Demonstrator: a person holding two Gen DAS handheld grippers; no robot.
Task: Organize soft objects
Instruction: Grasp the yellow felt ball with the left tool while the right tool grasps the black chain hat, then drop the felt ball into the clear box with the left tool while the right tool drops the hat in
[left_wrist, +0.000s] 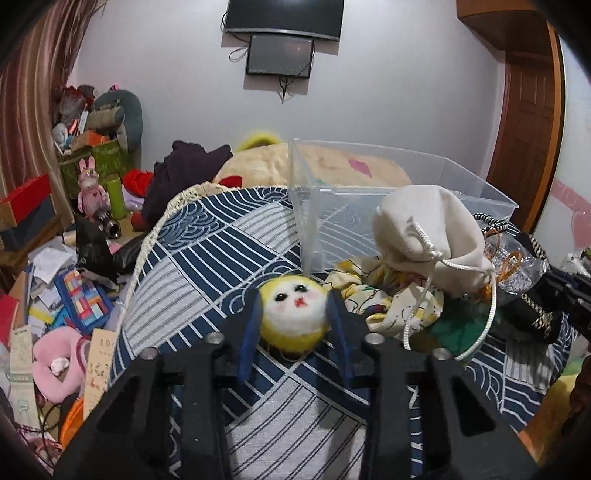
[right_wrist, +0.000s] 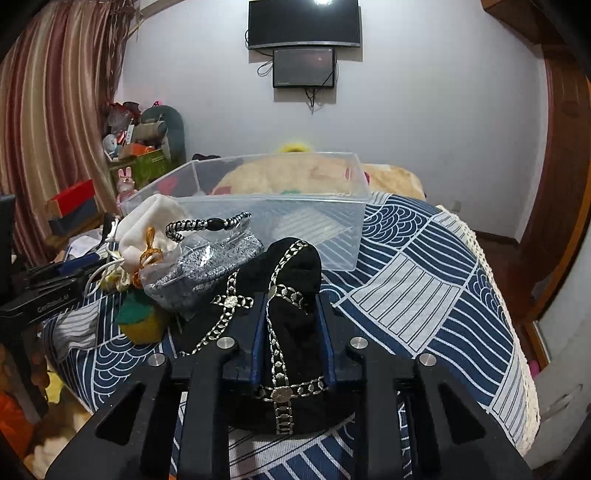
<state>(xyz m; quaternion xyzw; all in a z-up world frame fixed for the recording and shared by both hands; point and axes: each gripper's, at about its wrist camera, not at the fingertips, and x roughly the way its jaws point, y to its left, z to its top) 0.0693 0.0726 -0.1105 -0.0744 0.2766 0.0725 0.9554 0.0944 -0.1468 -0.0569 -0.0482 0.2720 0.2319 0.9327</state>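
My left gripper (left_wrist: 293, 308) is shut on a yellow and white plush ball with a face (left_wrist: 293, 317), which rests on the patterned cloth. My right gripper (right_wrist: 291, 314) is shut on a black velvet pouch with silver chain trim (right_wrist: 291, 273). A clear plastic bin (left_wrist: 369, 206) stands behind the pile; it also shows in the right wrist view (right_wrist: 280, 199). A white drawstring bag (left_wrist: 424, 229), a printed yellow cloth (left_wrist: 388, 302) and a silver glitter pouch (right_wrist: 207, 269) lie beside the bin.
A blue and white patterned cloth (right_wrist: 424, 280) covers the round table. A green and yellow felt piece (right_wrist: 142, 317) lies at the pile's left. A large beige plush (left_wrist: 266, 166) lies behind the bin. Clutter fills the floor at left (left_wrist: 74, 295).
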